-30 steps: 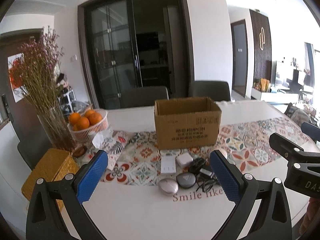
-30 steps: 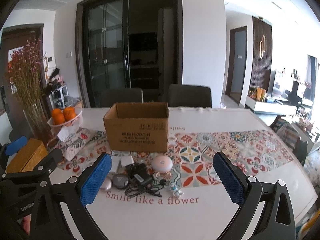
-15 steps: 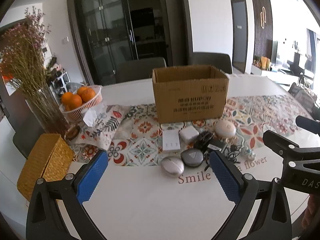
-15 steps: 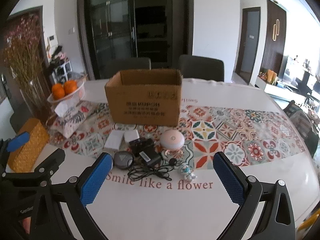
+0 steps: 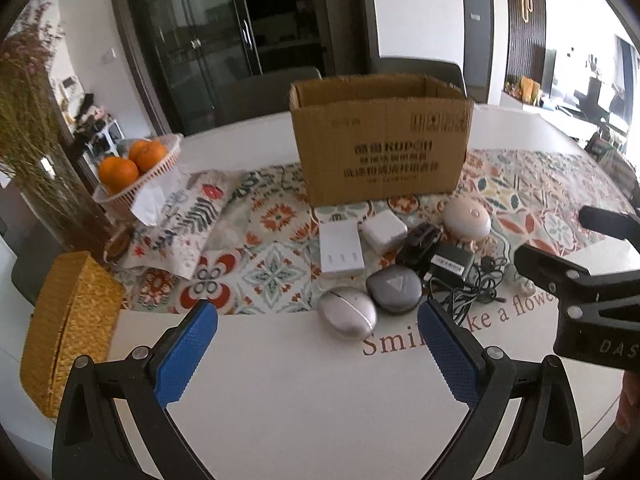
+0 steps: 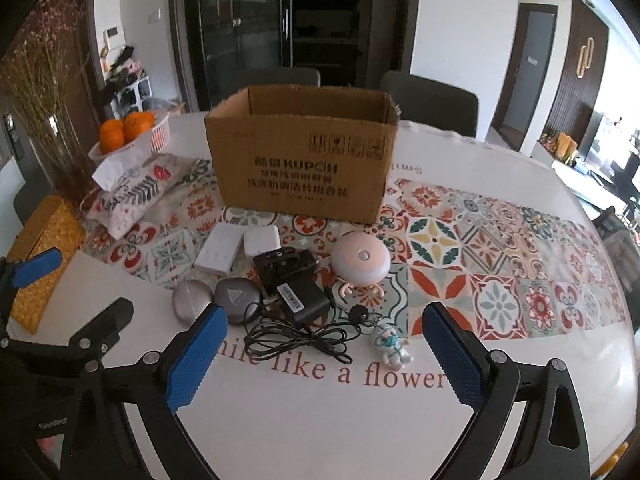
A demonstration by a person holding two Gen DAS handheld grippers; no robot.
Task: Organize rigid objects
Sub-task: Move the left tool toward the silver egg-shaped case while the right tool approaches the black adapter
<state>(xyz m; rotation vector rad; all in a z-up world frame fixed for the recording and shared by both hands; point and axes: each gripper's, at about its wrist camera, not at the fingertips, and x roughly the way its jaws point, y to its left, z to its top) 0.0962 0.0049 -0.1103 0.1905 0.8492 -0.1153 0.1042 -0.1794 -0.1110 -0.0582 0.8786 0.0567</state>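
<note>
Right wrist view, white power strip (image 6: 219,249) long axis toward cardboard box (image 6: 302,160), both grippers' jaws spread, empty.

On your left you have a basket (image 5: 158,168) with oranges (image 5: 118,172) inside, and beside it a glass vase (image 6: 66,152) with dried flowers. In front of the vase a woven yellow box (image 5: 68,328) stands at the bench (image 6: 320,420) edge. A tissue pouch (image 6: 128,196) with leaf print lies between the basket and the patterned runner (image 6: 500,248). Behind the bench you see two grey chairs (image 6: 432,100) and dark glass doors (image 6: 248,20).
</note>
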